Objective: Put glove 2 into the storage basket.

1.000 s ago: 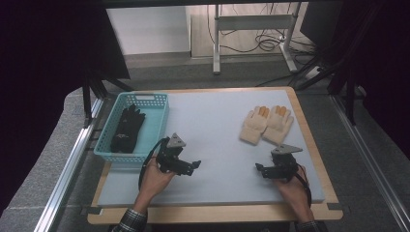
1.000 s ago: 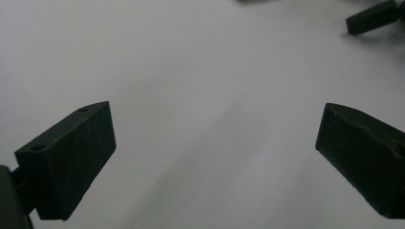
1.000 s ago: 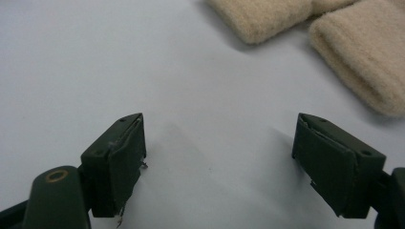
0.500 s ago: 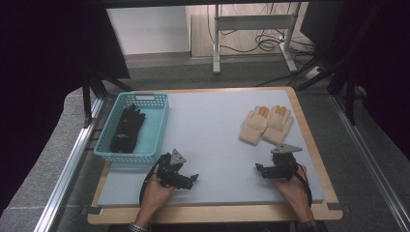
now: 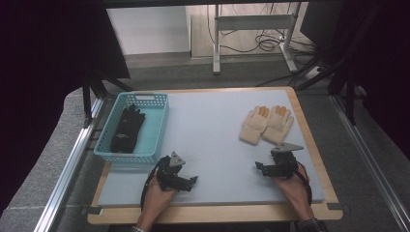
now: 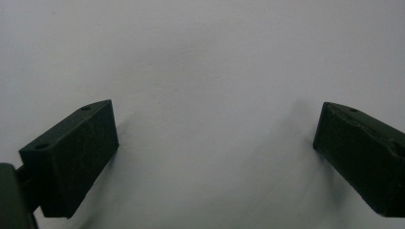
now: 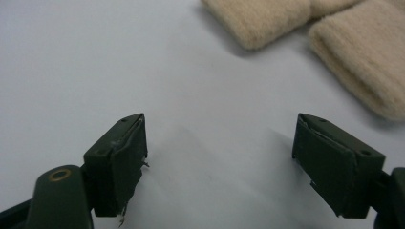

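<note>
Beige knitted gloves [image 5: 267, 124] lie side by side on the pale grey worktop [image 5: 212, 125], at about one o'clock from its middle. The right tongs [image 5: 261, 169] rest near five o'clock, just short of the glove cuffs [image 7: 286, 19], jaws set wide with bare mat between them; they have just closed a little. The left tongs [image 5: 191, 181] sit near seven o'clock, jaws wide apart over bare mat. At ten o'clock a turquoise basket [image 5: 154, 130] holds a black glove [image 5: 126, 128].
</note>
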A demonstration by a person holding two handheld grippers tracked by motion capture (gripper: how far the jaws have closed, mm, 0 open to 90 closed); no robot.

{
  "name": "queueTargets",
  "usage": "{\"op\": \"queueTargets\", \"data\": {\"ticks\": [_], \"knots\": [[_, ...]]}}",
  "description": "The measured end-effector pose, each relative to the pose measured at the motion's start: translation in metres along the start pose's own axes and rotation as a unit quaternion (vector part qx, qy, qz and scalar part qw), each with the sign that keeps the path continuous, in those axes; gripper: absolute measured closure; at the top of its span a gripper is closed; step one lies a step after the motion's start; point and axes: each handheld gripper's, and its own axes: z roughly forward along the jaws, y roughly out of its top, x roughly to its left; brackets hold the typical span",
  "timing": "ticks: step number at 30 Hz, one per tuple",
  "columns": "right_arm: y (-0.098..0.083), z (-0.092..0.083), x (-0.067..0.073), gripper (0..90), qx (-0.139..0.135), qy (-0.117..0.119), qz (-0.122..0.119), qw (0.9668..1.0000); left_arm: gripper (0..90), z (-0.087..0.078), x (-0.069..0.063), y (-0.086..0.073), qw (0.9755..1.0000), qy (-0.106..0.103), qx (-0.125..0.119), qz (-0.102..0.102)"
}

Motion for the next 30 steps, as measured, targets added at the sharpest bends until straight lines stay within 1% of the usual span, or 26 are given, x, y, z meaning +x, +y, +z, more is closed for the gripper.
{"op": "queueTargets", "data": {"ticks": [5,8,11,14,17,19,25,30], "knots": [[0.013,0.0,-0.001,24.4,-0.008,0.004,-0.011,0.9999,1.6,0.0,0.0,0.0,1.0,0.001,0.0,0.0],[0.024,0.001,-0.006,28.0,-0.013,0.008,-0.014,0.9998,1.7,0.0,0.0,0.0,1.0,0.001,-0.001,0.0],[0.034,0.003,-0.012,31.2,-0.018,0.011,-0.008,0.9997,1.7,0.0,0.0,0.0,1.0,0.001,-0.001,0.001],[0.044,0.007,-0.021,34.5,-0.019,0.009,-0.002,0.9998,1.7,0.0,0.0,0.0,1.0,0.001,-0.001,0.0],[0.054,0.011,-0.029,35.3,-0.021,0.017,0.01,0.9996,1.7,0.0,0.0,0.0,1.0,0.001,-0.001,0.0],[0.059,0.014,-0.033,35.4,-0.022,0.013,0.01,0.9996,1.7,0.0,0.0,0.0,1.0,0.001,-0.001,0.0],[0.077,0.027,-0.047,34.6,-0.021,-0.009,0.009,0.9997,1.7,0.0,0.0,0.0,1.0,0.001,-0.001,0.0],[0.091,0.04,-0.055,30.7,-0.02,-0.018,0.009,0.9996,1.7,0.0,0.0,0.0,1.0,0.001,-0.001,0.0]]}}
